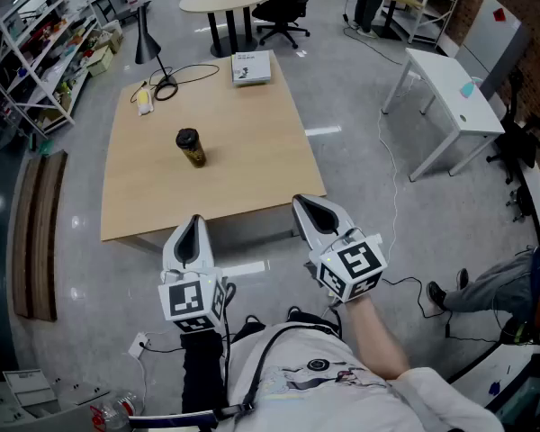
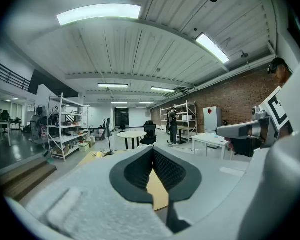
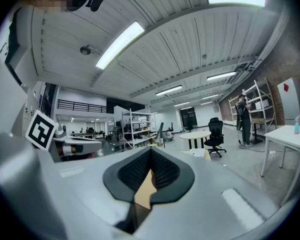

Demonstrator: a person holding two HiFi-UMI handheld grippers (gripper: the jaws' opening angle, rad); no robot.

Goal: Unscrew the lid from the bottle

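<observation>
OK, both grippers are hanging short of the counter's (image 1: 252,165) near edge, and the unscrewing isn't under way yet.

Left gripper (image 1: 194,227): jaws are sitting fully together with nothing between them; only a sliver of counter is showing past the pads. Right gripper (image 1: 305,209): same, jaws pressed together and empty.

Bottle (image 1: 192,148) is standing upright around mid-counter, slightly left, well apart from both grippers, with its dark lid (image 1: 186,137) on. It isn't showing in either gripper view. Nothing is crowding it: the booklet (image 1: 251,67), the yellow bit (image 1: 144,101) and the lamp cable (image 1: 194,72) are all sitting further back.

Risks I'm seeing from here:
- Jaws going in closed. If either gripper is arriving at the bottle without opening first, it's shoving or tipping it instead of gripping.
- Bottle is standing free. Twisting the lid with one gripper alone is likely just spinning the whole bottle, so one needs to be clamping the body while the other is turning.
- Round body, so an off-centre grip could be squirting it sideways.
- Lid is probably short, though it's too small in the head view to be sure. A low grab is risking catching the neck too and locking the turn.
- It's a long reach, and the grippers could be blocking the head view on approach.
</observation>
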